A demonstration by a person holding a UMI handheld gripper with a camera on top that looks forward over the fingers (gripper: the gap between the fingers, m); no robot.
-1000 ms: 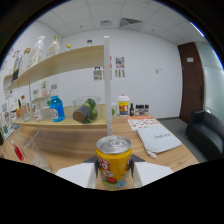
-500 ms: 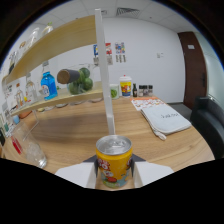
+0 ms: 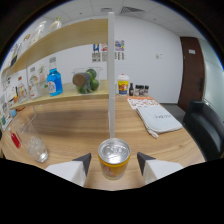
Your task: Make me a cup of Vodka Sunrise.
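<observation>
A yellow drink can (image 3: 114, 159) with a silver top and pull tab stands upright between my fingers, above the wooden table (image 3: 75, 125). My gripper (image 3: 114, 162) is shut on the can; a dark fingertip (image 3: 84, 162) shows to its left and another to its right. To the left of the fingers, a clear glass with ice (image 3: 35, 147) stands on the table, with a small red object (image 3: 15, 139) beside it. On the shelf beyond stand a blue bottle (image 3: 54, 81) and a glass bowl of fruit (image 3: 85, 80).
A thin white pole (image 3: 111, 75) rises from the table just beyond the can. A yellow-lidded jar (image 3: 123, 85) and small dark bottles (image 3: 138, 90) stand at the back. A printed sheet (image 3: 145, 102), a white cloth (image 3: 160, 121) and a black chair (image 3: 205, 125) are on the right.
The can has stayed between my fingers while the view swung. The pole now stands straight ahead, and the glass with ice is closer on the left.
</observation>
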